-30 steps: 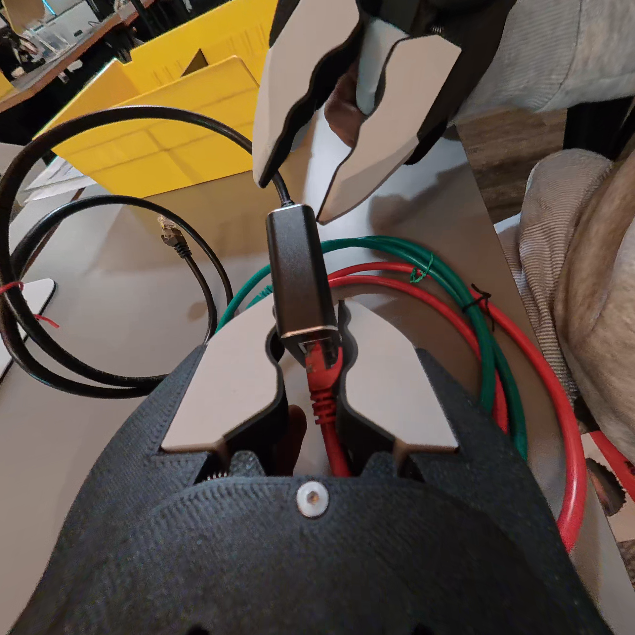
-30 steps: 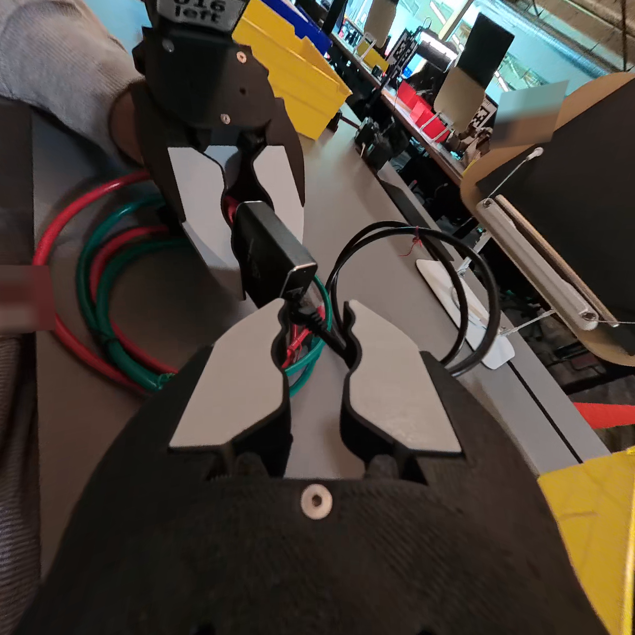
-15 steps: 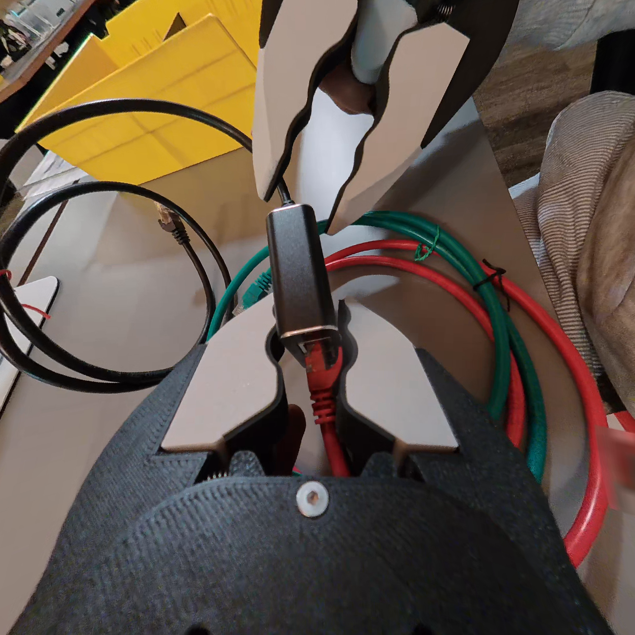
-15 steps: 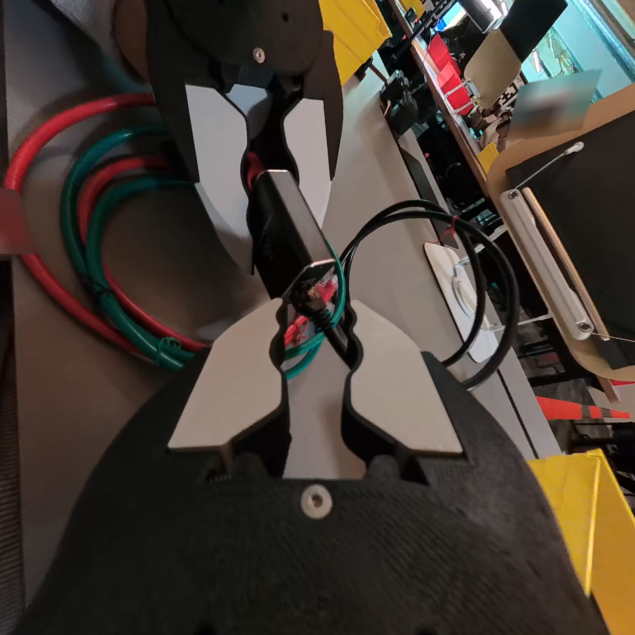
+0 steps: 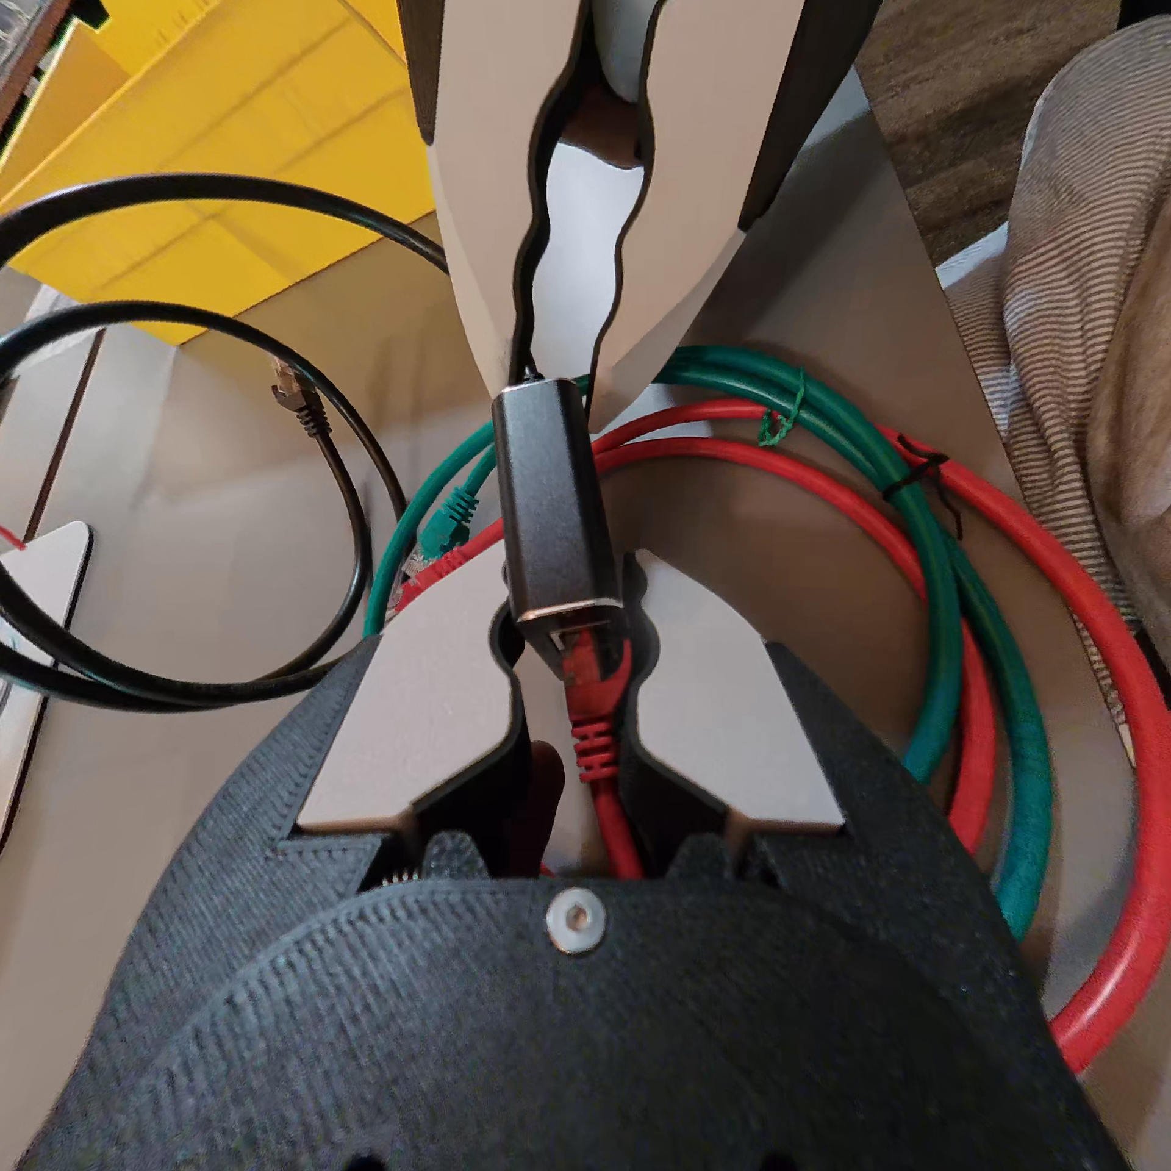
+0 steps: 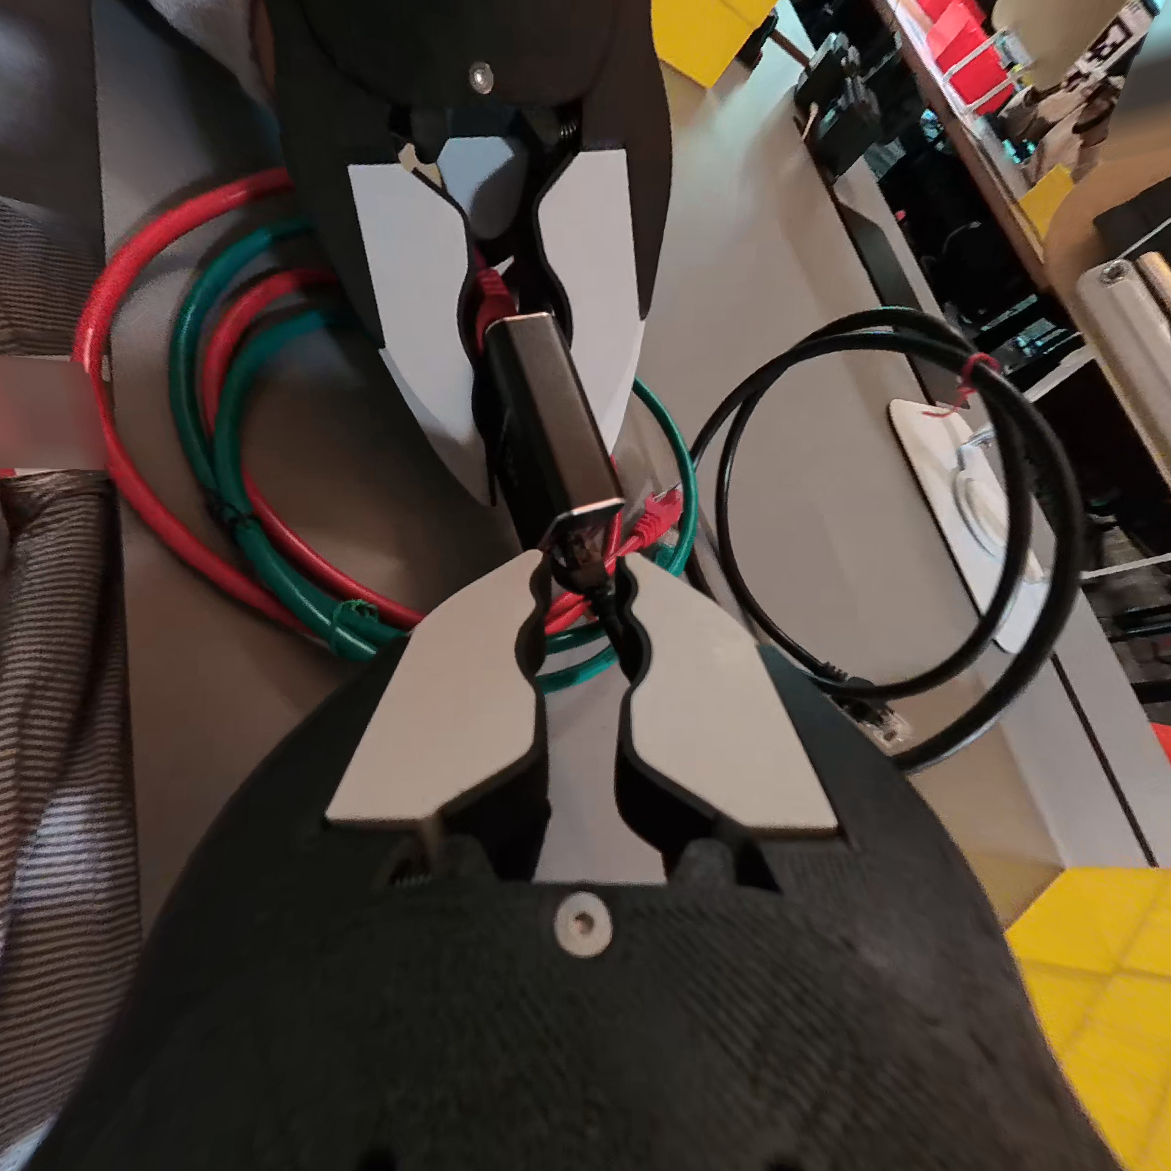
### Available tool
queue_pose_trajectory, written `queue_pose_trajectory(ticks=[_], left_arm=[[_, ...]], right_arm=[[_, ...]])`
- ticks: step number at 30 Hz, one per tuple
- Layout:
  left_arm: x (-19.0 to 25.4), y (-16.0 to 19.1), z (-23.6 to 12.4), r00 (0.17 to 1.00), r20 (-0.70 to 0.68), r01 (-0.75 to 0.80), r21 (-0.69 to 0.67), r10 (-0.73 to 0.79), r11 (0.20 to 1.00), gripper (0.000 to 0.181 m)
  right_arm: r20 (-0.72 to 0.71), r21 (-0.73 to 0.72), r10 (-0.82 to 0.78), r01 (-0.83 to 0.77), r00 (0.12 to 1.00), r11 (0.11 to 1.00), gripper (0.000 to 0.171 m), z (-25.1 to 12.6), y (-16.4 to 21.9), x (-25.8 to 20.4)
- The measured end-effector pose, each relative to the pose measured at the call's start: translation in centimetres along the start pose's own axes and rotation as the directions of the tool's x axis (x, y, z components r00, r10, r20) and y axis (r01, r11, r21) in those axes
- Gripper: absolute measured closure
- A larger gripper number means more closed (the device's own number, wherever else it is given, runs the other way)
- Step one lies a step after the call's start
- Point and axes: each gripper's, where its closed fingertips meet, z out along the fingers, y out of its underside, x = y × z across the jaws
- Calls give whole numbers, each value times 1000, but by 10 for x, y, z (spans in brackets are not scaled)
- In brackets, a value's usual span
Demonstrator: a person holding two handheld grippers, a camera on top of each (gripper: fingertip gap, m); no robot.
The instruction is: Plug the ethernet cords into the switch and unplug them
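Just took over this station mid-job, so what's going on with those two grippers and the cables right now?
The left gripper is clamped on the switch, a small dark adapter-like box held above the table, with the red cord's plug seated in its near end. The right gripper grips the black lead at the box's other end. The green cord and a black cord lie coiled, unplugged.

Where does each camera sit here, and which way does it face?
Left wrist view: on the left gripper, looking along its fingers at the slim black adapter block with the red ethernet plug seated; right gripper opposite.
Right wrist view: on the right gripper, facing back at the left gripper; a striped sleeve shows.
Shared: adapter block, coiled red and green cords.
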Motion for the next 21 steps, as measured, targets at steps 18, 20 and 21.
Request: queue_pose_trajectory(ticks=[18, 20, 21], left_arm=[[-2, -5, -4, 999, -26, 49, 42, -48, 998, 154], [-3, -6, -5, 998, -26, 60, 53, -59, 997, 154], [-4, -7, -5, 998, -25, 65, 58, -64, 996, 154]], right_arm=[[3, 6, 52, -52, 999, 999, 157, -1, -5, -2], [-9, 6, 51, -51, 999, 999, 157, -2, -7, -1], [-15, 5, 56, -56, 998, 998, 158, -2, -7, -1]])
